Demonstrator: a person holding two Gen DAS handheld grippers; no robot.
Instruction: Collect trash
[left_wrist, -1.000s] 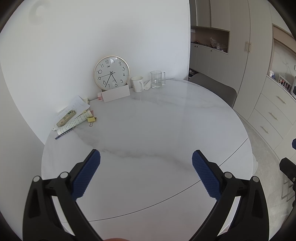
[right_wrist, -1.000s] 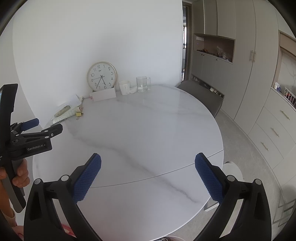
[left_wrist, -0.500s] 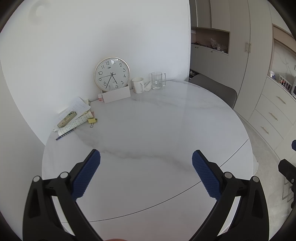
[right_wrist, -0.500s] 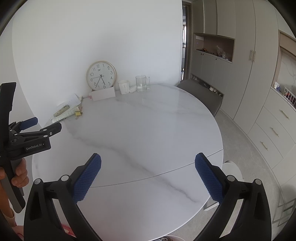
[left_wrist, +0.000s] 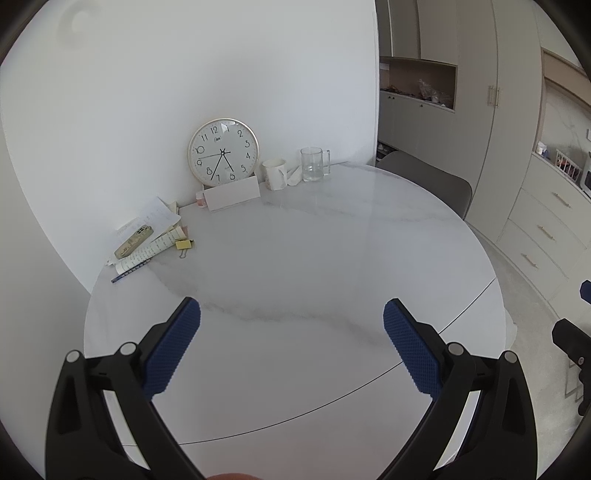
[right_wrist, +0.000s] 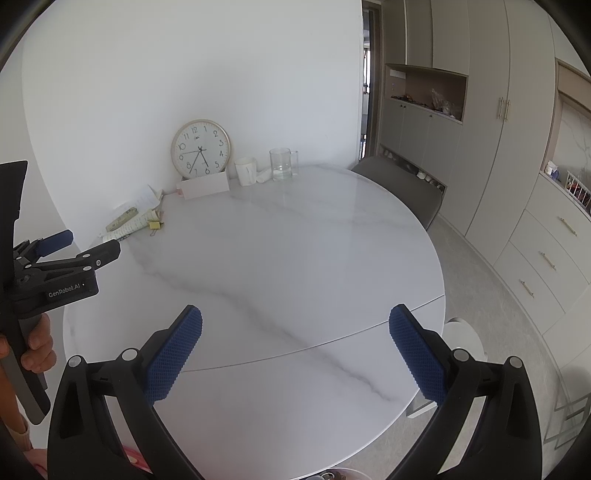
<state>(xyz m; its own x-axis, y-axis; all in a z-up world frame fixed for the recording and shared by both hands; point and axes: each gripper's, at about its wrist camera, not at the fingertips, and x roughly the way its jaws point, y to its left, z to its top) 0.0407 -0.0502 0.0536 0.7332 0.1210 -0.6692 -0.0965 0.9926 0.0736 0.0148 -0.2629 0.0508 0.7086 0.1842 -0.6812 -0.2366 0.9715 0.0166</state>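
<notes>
Left wrist view: left claw (left_wrist: 291, 345) spread wide and empty, hovering over bare marble near the front of the counter (left_wrist: 295, 258), probably poised for a reach. Likely trash at the far left edge by the wall: loose papers (left_wrist: 155, 218), a rolled sheet (left_wrist: 147, 253), a yellow clip (left_wrist: 184, 244), a pen (left_wrist: 130, 272), with a phone (left_wrist: 133, 240) lying on top of the papers (hardly rubbish, so best left alone). Also a crumpled tissue (left_wrist: 294, 176) wedged between mug (left_wrist: 275, 173) and glass (left_wrist: 314, 163). Clock (left_wrist: 222, 150) leaned on the wall, propped by a blank card (left_wrist: 232, 192), hands near 6:43; small logo under the 12, too small to read.

Right wrist view: right claw (right_wrist: 295, 350) likewise open wide, gripping nothing, held lower and nearer the counter's front rim. Left claw seen side-on at the left edge, carried in a hand (right_wrist: 37, 345), fingers wrapped round the handle for trigger control; "GenRobot.AI" printed white on its body. Same papers (right_wrist: 146, 199) far off, well apart from both claws. No bin plainly visible; something round at the bottom edge, too cropped to tell.
</notes>
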